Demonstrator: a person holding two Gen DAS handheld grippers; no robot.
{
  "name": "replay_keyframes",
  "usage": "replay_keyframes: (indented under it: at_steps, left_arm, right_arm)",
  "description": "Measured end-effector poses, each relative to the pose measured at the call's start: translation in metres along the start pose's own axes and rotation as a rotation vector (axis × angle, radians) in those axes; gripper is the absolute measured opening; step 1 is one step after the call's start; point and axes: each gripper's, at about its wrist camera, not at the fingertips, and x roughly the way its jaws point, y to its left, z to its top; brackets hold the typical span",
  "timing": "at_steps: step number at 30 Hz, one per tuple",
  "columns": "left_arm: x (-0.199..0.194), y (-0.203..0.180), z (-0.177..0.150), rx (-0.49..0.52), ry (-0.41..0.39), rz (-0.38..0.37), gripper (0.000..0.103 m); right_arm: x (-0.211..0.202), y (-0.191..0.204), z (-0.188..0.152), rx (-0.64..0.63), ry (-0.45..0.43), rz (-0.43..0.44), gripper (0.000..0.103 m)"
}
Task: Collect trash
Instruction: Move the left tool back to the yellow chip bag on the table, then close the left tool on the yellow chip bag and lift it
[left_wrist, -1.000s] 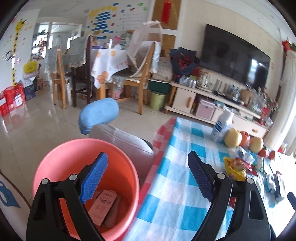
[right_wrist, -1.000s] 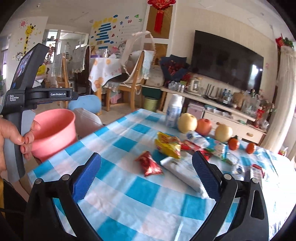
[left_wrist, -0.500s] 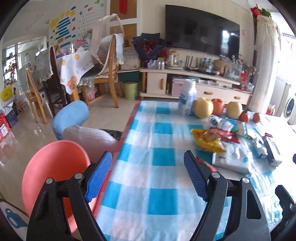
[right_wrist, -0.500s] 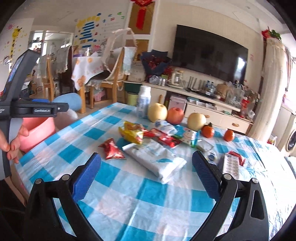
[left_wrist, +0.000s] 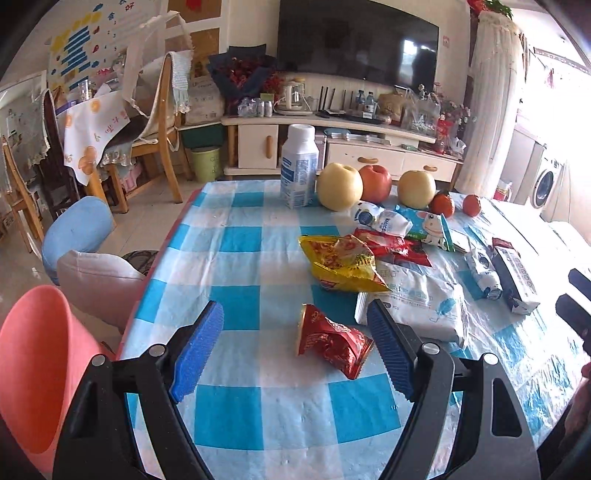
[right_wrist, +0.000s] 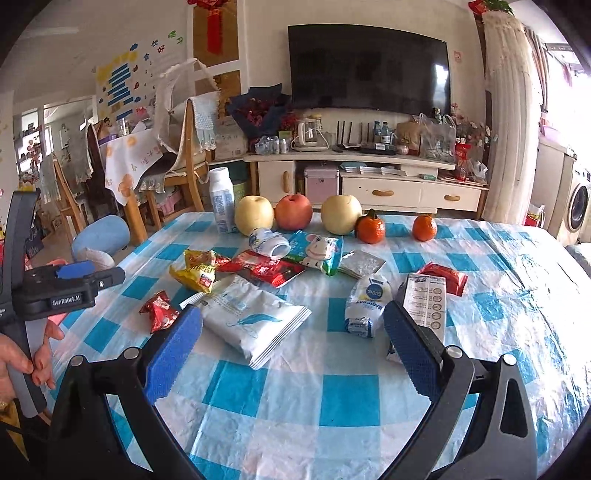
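Left gripper (left_wrist: 295, 347) spread wide, empty, over bare checked cloth near the table edge (left_wrist: 147, 291); red crumpled wrapper (left_wrist: 332, 338) between its fingers' line. Right gripper (right_wrist: 291, 347) wide, empty. Pink bucket (left_wrist: 33, 365) beyond the edge.

Both wrist cameras looked forward, low over the blue-and-white checked tablecloth (left_wrist: 236, 240) (right_wrist: 498, 266). The left one stood nearer its left edge. Both shared the crumpled red foil wrapper (left_wrist: 332, 341) (right_wrist: 159, 311).
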Motion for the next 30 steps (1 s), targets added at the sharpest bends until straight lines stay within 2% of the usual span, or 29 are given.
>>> replay_keyframes:
  at_steps: [3, 9, 14, 18, 24, 30]
  left_arm:
    - [0.01, -0.012, 0.003, 0.029, 0.015, -0.012, 0.08]
    - [0.032, -0.036, 0.016, 0.078, 0.04, -0.044, 0.08]
    - [0.057, -0.044, 0.029, 0.038, 0.075, -0.094, 0.08]
    - [0.085, -0.044, 0.038, -0.008, 0.114, -0.085, 0.08]
    - [0.116, -0.037, 0.043, -0.07, 0.167, -0.075, 0.08]
    - [0.137, -0.026, 0.045, -0.169, 0.218, -0.082, 0.08]
  right_arm:
    - [0.0, -0.021, 0.008, 0.048, -0.01, -0.01, 0.099]
    - [0.015, -0.064, 0.012, 0.141, 0.053, -0.048, 0.099]
    - [0.028, -0.083, 0.012, 0.141, 0.101, -0.072, 0.099]
    - [0.044, -0.085, 0.008, 0.143, 0.153, -0.006, 0.099]
    - [0.07, -0.045, 0.01, 0.02, 0.207, 0.167, 0.099]
    - [0.103, -0.014, 0.007, -0.076, 0.282, 0.295, 0.099]
